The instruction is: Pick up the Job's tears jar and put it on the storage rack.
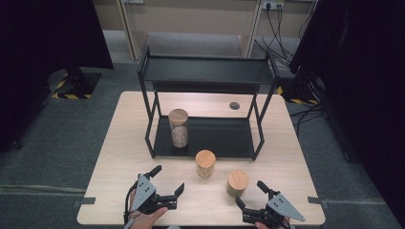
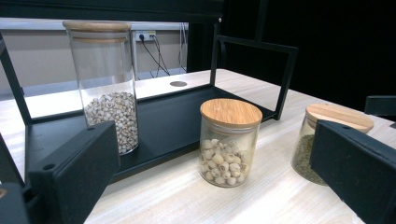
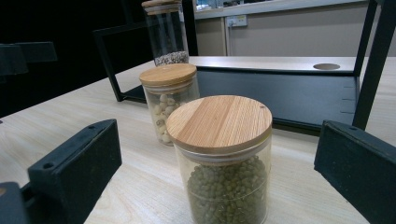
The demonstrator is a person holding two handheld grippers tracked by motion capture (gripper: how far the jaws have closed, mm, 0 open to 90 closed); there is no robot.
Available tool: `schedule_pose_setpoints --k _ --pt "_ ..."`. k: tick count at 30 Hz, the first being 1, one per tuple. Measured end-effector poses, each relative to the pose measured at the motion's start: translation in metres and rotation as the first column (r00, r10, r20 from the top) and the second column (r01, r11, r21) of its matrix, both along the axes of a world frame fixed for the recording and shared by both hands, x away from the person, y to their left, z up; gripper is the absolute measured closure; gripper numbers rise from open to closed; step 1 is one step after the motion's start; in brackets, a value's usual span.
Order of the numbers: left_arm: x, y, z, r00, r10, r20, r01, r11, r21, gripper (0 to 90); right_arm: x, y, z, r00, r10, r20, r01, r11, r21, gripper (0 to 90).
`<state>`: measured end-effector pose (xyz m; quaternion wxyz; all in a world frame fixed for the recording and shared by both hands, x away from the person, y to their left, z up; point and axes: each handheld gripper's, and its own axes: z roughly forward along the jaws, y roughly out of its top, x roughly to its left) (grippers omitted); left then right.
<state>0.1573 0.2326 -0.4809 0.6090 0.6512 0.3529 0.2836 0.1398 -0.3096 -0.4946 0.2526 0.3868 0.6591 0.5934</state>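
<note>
Two short jars are sitting upright on the tabletop (image 1: 119, 143) in front of the rack (image 1: 205, 143): the green-bean jar (image 1: 237, 183) is standing just ahead of the right tool (image 1: 252, 194), whose jaws are spreading wide and holding nothing. Left tool (image 1: 167, 179), also spread and empty, is facing the white-seed jar (image 1: 205, 163) from farther off, so the right hand looks nearer for a straight-ahead grab.
</note>
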Motion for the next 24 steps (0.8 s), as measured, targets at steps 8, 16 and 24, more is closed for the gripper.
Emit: schedule_pose_setpoints --k 8,16,24 --pt "-0.010 0.001 -0.007 0.9997 -0.024 0.006 0.024 0.9997 0.005 1.0 0.000 0.000 0.000 1.0000 -0.001 0.002 0.001 1.0000 0.001 0.9" --pt "-0.017 0.003 -0.015 0.9994 -0.030 0.020 0.030 0.9995 -0.003 0.1 -0.001 0.000 0.000 1.0000 0.004 0.008 -0.004 1.0000 -0.001 0.9" --pt "-0.019 0.006 -0.020 0.9992 -0.033 0.024 0.033 0.9993 -0.016 0.1 -0.002 -0.002 0.001 0.9999 0.008 0.014 -0.008 1.0000 0.001 0.9"
